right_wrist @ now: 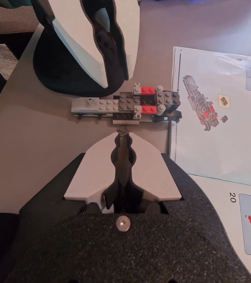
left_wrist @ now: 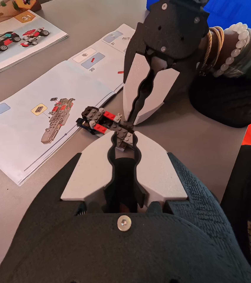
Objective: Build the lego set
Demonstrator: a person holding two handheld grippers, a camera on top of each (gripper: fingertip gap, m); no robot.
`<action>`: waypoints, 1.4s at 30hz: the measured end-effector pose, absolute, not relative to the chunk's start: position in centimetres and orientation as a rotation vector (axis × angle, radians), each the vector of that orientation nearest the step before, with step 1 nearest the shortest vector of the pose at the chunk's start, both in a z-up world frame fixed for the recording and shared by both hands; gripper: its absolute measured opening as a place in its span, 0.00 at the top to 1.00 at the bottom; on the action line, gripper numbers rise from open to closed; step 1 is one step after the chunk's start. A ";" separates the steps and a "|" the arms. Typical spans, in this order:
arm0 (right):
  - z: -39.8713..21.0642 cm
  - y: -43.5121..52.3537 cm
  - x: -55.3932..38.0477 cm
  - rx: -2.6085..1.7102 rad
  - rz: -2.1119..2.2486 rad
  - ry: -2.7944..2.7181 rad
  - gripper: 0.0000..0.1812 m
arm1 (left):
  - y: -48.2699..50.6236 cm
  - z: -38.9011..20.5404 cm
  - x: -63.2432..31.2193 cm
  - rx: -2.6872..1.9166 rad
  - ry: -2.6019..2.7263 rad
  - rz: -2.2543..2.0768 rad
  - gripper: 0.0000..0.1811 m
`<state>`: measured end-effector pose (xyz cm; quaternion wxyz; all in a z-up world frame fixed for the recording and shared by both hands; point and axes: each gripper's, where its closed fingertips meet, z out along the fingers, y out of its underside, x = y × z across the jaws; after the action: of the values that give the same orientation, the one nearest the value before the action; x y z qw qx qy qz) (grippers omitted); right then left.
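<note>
Booklets number two on the grey table [left_wrist: 183, 137]: at far left in the left wrist view a closed instruction booklet [left_wrist: 19, 41] with two cars pictured on its cover, and just right of it an open instruction booklet [left_wrist: 48, 116] showing build steps. One cardboard box [left_wrist: 6, 10] sits at the top left corner, partly cut off.

Right of the open pages lies the single lego model [left_wrist: 104, 122], a long chassis of light grey and dark grey plates resting on the table. It carries two red bricks, one on each side, two round grey studs beside them, and a black curved piece at the end that touches the booklet's edge.

Two grippers meet at the model. The left gripper [left_wrist: 124, 134] has its white fingers [left_wrist: 97, 160] closed around the narrow grey end of the model, pinching it from both sides. The right gripper [left_wrist: 131, 123], reaching in from the upper right, has its fingertips nearly pressed together on one small dark grey plate [right_wrist: 123, 132], held just beside the middle of the model; whether the plate touches the model cannot be told.

At far right a person's wrist behind the right gripper wears three bracelets: two gold bangles [left_wrist: 213, 46] and one white bead bracelet [left_wrist: 235, 49].
</note>
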<state>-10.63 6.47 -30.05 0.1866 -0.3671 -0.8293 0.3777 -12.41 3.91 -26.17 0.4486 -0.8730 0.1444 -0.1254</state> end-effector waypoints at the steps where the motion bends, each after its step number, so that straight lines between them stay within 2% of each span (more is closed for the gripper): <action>1: -30.0 6.4 -10.6 -1.033 1.066 -2.337 0.96 | 3.9 -26.3 -12.3 -2.164 0.365 -0.310 0.90; 5: -30.0 6.4 -10.5 -1.003 1.068 -2.356 0.84 | 3.9 -26.8 -12.1 -2.189 0.396 -0.298 0.90; 13: -29.7 5.9 -10.9 -0.727 1.133 -2.536 0.85 | 3.8 -27.0 -12.0 -2.193 0.405 -0.315 0.90; 17: -30.1 5.8 -11.0 -0.709 1.174 -2.579 0.89 | 3.8 -27.0 -11.9 -2.192 0.413 -0.316 0.90; 20: -29.9 6.1 -10.7 -0.744 1.177 -2.561 0.84 | 3.8 -27.1 -11.8 -2.193 0.420 -0.321 0.90; 26: -30.0 6.3 -11.0 -0.739 1.175 -2.567 0.86 | 3.7 -27.2 -11.7 -2.194 0.426 -0.339 0.90; 31: -30.1 6.3 -11.1 -0.728 1.165 -2.557 0.91 | 3.7 -27.2 -11.7 -2.190 0.433 -0.331 0.90; 42: -28.0 6.0 -11.3 -1.126 1.081 -2.210 0.91 | 3.8 -27.2 -12.0 -2.193 0.409 -0.313 0.90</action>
<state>-11.33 6.01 -27.97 0.2165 -0.4062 -0.7975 0.3900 -11.98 3.83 -27.21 0.4301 -0.8789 0.1639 -0.1254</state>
